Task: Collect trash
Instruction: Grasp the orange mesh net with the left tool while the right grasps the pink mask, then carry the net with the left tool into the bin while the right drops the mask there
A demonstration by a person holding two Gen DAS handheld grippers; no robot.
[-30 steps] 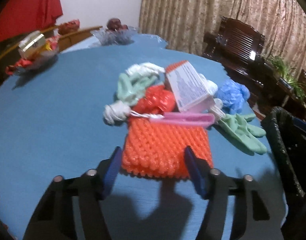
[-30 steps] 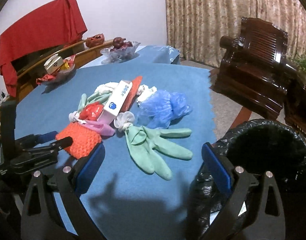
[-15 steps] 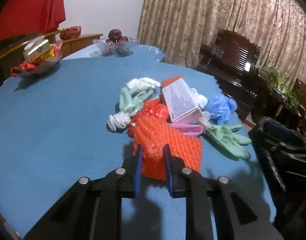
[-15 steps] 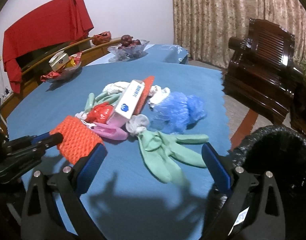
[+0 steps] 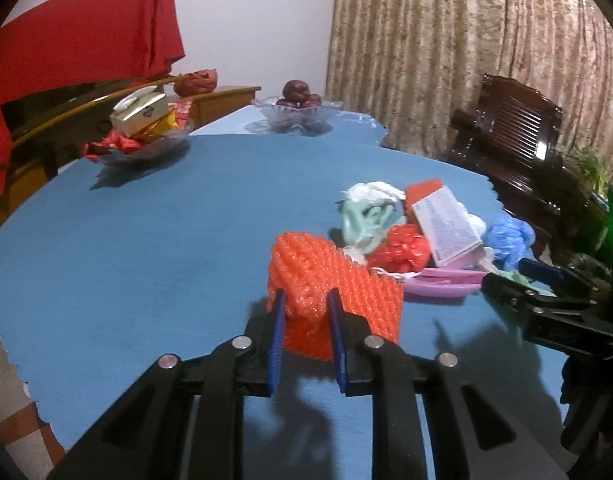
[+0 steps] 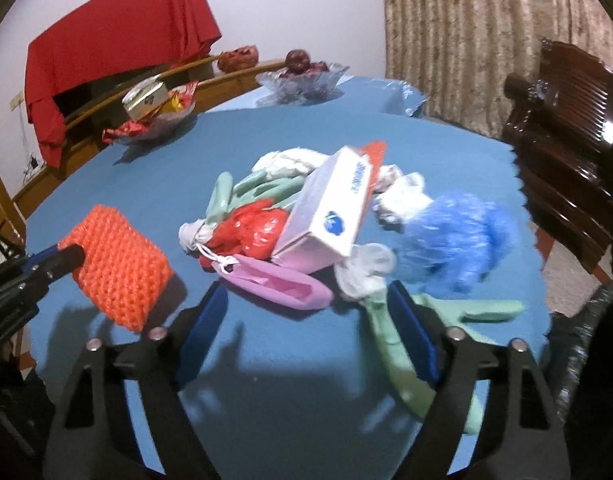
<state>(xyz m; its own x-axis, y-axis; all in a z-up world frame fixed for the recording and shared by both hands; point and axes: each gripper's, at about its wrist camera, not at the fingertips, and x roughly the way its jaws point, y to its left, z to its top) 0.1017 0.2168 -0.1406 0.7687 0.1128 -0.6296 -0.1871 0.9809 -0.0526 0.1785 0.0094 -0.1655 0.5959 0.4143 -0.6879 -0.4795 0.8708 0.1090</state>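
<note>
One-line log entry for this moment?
left tongs: shut on orange foam net, lifted | right tongs: open, over trash pile, near pink pouch

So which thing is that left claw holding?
On the blue tablecloth, look left of the trash pile. The left gripper pinches an orange foam net; only it has that bumpy woven texture, unlike the smooth red bag nearby.

L wrist: low, near table (image 5: 126,240) | R wrist: higher | both see trash pile (image 6: 306,220)
</note>
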